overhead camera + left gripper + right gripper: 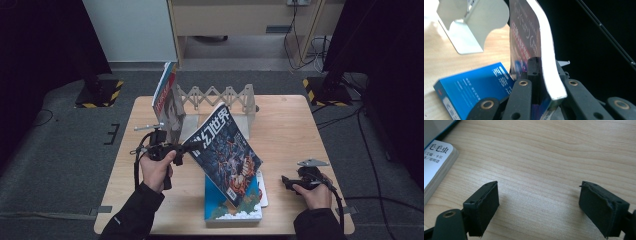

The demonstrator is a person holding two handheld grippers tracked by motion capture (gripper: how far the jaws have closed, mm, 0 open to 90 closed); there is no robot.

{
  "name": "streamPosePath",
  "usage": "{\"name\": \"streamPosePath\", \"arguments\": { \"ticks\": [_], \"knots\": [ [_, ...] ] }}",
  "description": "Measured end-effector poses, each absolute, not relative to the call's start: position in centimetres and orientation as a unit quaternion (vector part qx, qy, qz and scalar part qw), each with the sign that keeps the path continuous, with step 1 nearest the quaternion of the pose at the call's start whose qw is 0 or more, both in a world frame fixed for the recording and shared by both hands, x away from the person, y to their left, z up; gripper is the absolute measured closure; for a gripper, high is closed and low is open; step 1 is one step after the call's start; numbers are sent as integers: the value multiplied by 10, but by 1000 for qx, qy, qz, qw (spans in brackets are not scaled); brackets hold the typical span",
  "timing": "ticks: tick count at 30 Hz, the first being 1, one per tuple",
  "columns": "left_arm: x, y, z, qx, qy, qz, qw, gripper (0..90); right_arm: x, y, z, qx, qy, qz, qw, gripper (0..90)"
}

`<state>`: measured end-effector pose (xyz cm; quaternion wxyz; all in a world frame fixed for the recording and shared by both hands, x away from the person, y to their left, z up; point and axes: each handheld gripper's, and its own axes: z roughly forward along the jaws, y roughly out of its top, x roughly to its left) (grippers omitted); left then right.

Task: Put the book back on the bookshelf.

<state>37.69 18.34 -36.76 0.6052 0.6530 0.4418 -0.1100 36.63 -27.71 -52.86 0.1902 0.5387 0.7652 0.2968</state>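
Grey carpet floor [60, 150], wooden table [290, 125], white wall panel [130, 30].

Wooden table [290, 130], grey carpet [60, 145], two black stands with striped bases [97, 92], cables on floor [300, 45]

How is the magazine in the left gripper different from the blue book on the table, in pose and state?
The magazine is lifted and tilted, while the blue book lies flat on the table. The left gripper is clamped on the magazine's edge; nothing grips the blue book. The magazine bends in the left gripper view; the blue book looks straight. Both carry Chinese print.
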Motion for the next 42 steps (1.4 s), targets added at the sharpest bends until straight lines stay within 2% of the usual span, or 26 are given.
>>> {"name": "streamPosePath", "arguments": {
  "ticks": [20,42],
  "knots": [
    [376,200,-307,645,422,-44,635,820,367,-273,-537,529,765,304,208,5],
    [380,245,-254,622,451,69,636,820,367,-272,-539,531,758,313,215,4]
  ]
}}
